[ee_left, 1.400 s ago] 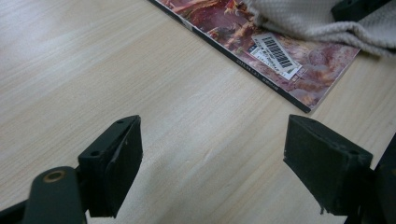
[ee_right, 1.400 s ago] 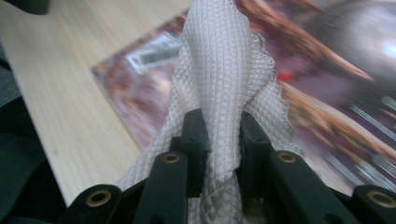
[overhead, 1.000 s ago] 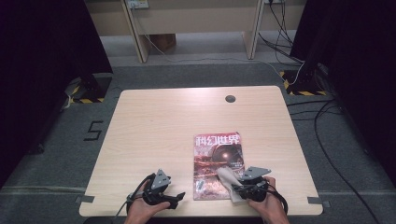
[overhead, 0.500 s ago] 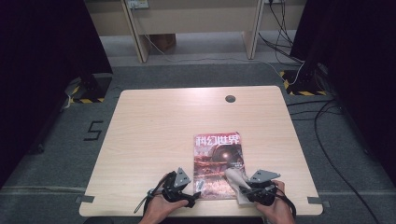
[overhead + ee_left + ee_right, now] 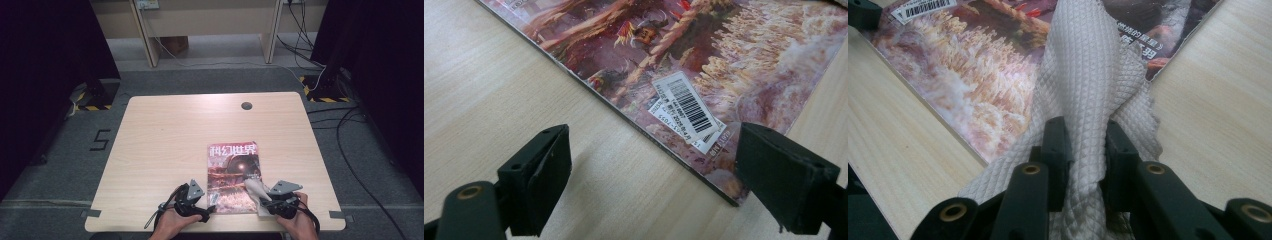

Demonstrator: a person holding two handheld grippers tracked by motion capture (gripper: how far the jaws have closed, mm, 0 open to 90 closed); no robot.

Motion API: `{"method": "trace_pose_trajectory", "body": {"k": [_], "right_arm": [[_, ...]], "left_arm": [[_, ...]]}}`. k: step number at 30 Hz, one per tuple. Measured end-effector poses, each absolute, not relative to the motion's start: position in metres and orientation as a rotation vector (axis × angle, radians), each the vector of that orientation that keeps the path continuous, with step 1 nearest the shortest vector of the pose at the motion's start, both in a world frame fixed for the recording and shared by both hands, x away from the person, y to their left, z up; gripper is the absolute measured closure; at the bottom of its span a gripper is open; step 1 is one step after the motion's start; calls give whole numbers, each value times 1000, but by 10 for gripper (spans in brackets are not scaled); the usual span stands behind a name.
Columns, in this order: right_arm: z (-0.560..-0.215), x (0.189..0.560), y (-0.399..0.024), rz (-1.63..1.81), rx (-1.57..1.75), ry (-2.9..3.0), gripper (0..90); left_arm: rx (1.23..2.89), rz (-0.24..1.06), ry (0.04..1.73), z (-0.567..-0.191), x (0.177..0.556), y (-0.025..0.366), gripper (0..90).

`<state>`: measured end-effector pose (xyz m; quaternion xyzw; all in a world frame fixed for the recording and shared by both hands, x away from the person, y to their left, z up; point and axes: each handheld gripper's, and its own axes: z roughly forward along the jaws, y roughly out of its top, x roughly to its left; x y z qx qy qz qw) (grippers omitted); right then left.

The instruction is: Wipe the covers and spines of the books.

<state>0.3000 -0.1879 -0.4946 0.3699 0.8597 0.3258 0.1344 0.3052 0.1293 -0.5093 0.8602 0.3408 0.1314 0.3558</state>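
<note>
A magazine (image 5: pixel 233 177) with a reddish cover lies flat near the front of the wooden table (image 5: pixel 175 140). My left gripper (image 5: pixel 209 208) is at its near left corner, and its jaws have just been opening. In the left gripper view the left gripper (image 5: pixel 654 165) stands open, with the magazine (image 5: pixel 724 60) corner and its barcode sticker between the wide jaws, untouched. My right gripper (image 5: pixel 263 198) is shut on a white quilted cloth (image 5: pixel 254 188) at the near right corner. In the right gripper view the cloth (image 5: pixel 1088 65) rises bunched from the right gripper (image 5: pixel 1088 135) over the magazine (image 5: pixel 973 75).
A round cable hole (image 5: pixel 246 105) sits near the table's far edge. Black cables (image 5: pixel 360 165) trail over the grey floor to the right. Pale furniture legs (image 5: pixel 145 35) stand behind the table. The table's front edge runs just under both hands.
My left gripper has moved right, up to the magazine's near left corner. The right gripper keeps hold of the cloth and has barely shifted.
</note>
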Motion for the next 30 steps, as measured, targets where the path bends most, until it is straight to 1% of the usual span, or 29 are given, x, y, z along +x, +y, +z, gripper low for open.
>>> {"method": "trace_pose_trajectory", "body": {"k": [6, 12, 27, 30], "right_arm": [[-495, 291, -179, 970, 1028, 2535, 763], [-495, 299, -181, 967, 1043, 2527, 761], [-494, 353, -176, 915, 1092, 2478, 762], [-493, 369, -174, 907, 1127, 2468, 761]], "left_arm": [[2218, 331, 885, -510, 306, 130, 138], [2215, 330, 890, -510, 306, 130, 137], [2219, 308, 893, -510, 308, 131, 127], [2219, 309, 893, -510, 308, 131, 127]]}}
